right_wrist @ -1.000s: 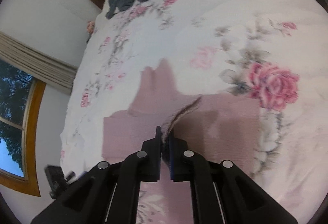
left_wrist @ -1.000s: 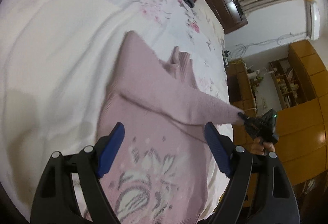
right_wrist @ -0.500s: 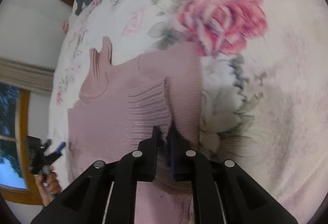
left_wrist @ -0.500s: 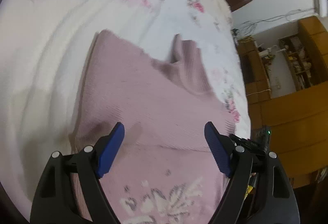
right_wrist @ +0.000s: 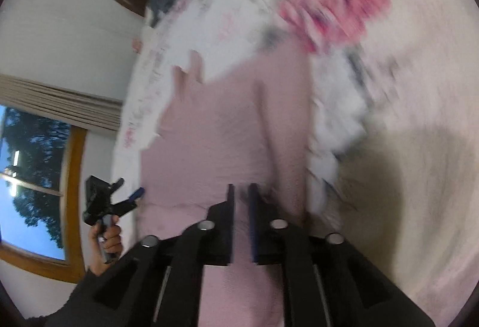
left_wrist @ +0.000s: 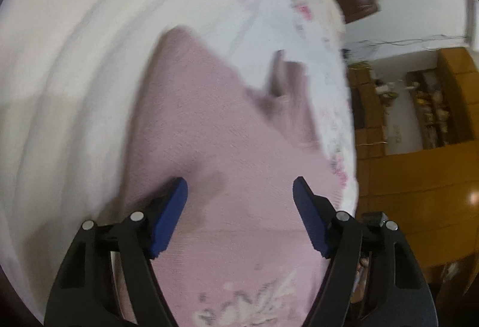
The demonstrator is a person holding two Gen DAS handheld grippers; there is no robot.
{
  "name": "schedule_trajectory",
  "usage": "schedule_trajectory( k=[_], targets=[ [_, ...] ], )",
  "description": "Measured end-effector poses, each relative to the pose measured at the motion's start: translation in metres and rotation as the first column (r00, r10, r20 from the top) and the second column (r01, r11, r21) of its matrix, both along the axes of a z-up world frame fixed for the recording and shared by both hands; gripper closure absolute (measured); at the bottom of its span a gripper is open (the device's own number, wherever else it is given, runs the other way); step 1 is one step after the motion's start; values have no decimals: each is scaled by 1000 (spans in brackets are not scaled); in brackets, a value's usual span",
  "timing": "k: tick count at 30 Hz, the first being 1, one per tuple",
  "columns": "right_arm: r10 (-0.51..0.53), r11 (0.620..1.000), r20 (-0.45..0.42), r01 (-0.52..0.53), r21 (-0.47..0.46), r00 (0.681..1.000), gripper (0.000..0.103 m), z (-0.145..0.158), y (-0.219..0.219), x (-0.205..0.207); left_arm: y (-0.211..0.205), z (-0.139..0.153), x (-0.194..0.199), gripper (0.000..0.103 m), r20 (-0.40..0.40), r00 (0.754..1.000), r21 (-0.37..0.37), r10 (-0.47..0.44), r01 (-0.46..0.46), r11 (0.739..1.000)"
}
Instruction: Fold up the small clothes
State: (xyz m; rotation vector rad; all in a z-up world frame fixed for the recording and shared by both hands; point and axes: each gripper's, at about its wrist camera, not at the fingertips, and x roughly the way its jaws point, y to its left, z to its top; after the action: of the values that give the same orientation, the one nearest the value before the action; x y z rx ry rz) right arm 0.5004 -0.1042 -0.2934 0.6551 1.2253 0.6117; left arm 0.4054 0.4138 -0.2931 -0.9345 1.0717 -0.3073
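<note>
Down came the sleeve — a second earlier it hung stretched in the air from the right gripper [right_wrist: 241,192], and now it lay folded across the pink sweater [left_wrist: 227,153] on the floral bedspread [left_wrist: 74,42]. That gripper's fingers stood nearly together with a thin gap; blur hid whether any knit was pinched, so I couldn't tell. Over the sweater's body the left gripper [left_wrist: 239,192] hovered — blue pads [left_wrist: 167,213] wide apart, nothing between them.

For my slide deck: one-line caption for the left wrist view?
Open left claw poised over a pink sweater spread on a floral bedspread.
</note>
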Motion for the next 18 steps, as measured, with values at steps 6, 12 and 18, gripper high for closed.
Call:
schedule_trajectory(
  k=[6, 12, 18],
  targets=[
    [-25, 998, -68, 21, -61, 997, 84, -11, -1, 36, -10, -26, 36, 22, -135, 990, 100, -48, 62, 993],
    [14, 998, 10, -13, -67, 1000, 77, 25, 25, 74, -18, 9, 90, 25, -58, 994, 164, -91, 99, 981],
    [58, 997, 49, -55, -62, 997, 75, 32, 102, 139, -54, 11, 166, 35, -17, 985, 195, -174, 174, 965]
  ],
)
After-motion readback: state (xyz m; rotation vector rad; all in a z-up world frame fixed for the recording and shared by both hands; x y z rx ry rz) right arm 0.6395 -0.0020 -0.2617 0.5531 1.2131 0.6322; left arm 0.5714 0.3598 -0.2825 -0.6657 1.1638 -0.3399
